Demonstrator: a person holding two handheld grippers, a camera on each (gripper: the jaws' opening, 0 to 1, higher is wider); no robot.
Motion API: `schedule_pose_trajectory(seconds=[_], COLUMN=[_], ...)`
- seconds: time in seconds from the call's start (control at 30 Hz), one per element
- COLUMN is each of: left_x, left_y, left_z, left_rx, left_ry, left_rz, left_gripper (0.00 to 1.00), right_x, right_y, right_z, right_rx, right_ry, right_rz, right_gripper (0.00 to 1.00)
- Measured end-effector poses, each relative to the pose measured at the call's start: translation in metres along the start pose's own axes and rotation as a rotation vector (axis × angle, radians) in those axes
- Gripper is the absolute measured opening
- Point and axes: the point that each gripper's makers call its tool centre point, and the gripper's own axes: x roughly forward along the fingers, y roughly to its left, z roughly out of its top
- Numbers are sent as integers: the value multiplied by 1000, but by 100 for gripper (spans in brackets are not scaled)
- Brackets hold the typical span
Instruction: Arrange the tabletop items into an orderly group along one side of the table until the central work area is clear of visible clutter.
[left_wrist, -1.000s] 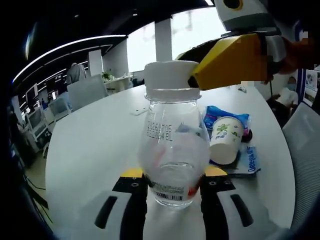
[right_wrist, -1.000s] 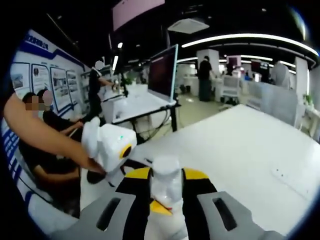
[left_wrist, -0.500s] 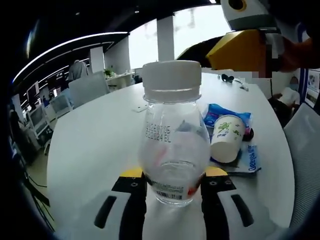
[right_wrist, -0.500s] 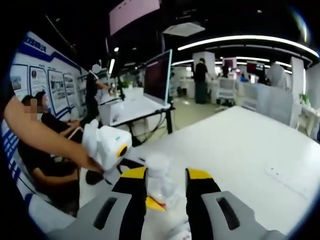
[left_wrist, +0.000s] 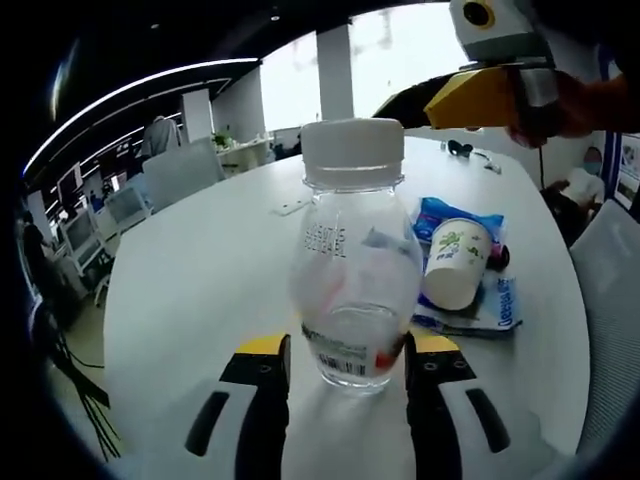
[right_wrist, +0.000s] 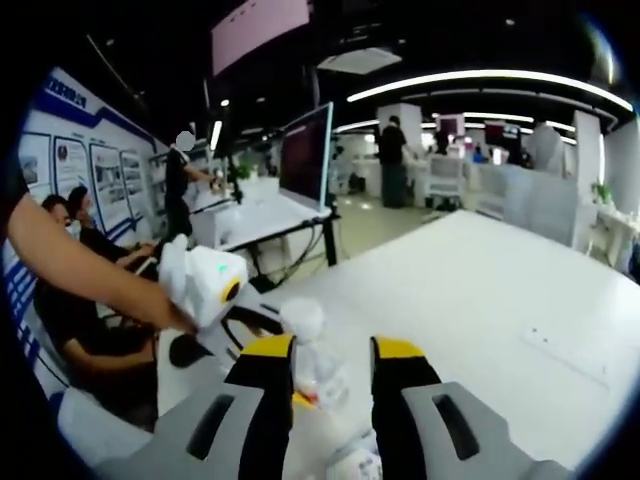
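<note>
Left gripper view: my left gripper (left_wrist: 345, 352) has its two yellow-tipped jaws standing apart, one on each side of the base of a clear bottle (left_wrist: 356, 290). Whether the pads touch the plastic, I cannot tell. The bottle stands upright on the white table (left_wrist: 200, 290), carries a white cap (left_wrist: 353, 153), a printed date code on its shoulder and a barcode label near its foot. Beyond it, toward the table's right edge, a paper cup (left_wrist: 455, 263) with a green print leans on a blue packet (left_wrist: 468, 225), and a flat blue-and-white wipes pack (left_wrist: 492, 310) lies just beside the cup, at that same edge. A small dark item (left_wrist: 462, 153) sits near the far edge. At the upper right I see my right gripper (left_wrist: 470, 98), yellow and black, held above the table in a hand (left_wrist: 560, 100).

Right gripper view: my right gripper (right_wrist: 333, 352) has its jaws apart with nothing between them. Past the tips the same bottle (right_wrist: 310, 355) stands near the table's (right_wrist: 480, 300) near corner, with the left gripper's white body (right_wrist: 205, 285) just beside it and an arm (right_wrist: 80, 265) reaching to it. A monitor (right_wrist: 305, 155) stands on a desk (right_wrist: 260, 215) beyond the table, and people (right_wrist: 392, 160) stand farther off.
</note>
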Motion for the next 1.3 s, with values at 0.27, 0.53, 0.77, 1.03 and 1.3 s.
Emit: schedule_pose_trajectory(seconds=[0.27,0.53,0.77,1.03,1.3], left_x=[-7,-11,-12,-10,-7], left_y=[5,15,19,16,15], left_z=[-2,-4,-6,-1,2], left_rx=[8,8,-22,-87,-109], left_ry=[14,29,35,27,23], left_rz=[26,84,109,139,156], left_gripper=[45,43,40,43,44], right_x=[-6,-12,-18,-27,-33], right_y=[-2,-5,-8,-14,-18], right_z=[-8,-18,-22,-31,-33], right_rx=[7,15,22,39,46], right_ry=[12,29,32,45,42], right_rz=[-9,-20,-30,-48,-60], right_gripper=[26,26,26,26,26])
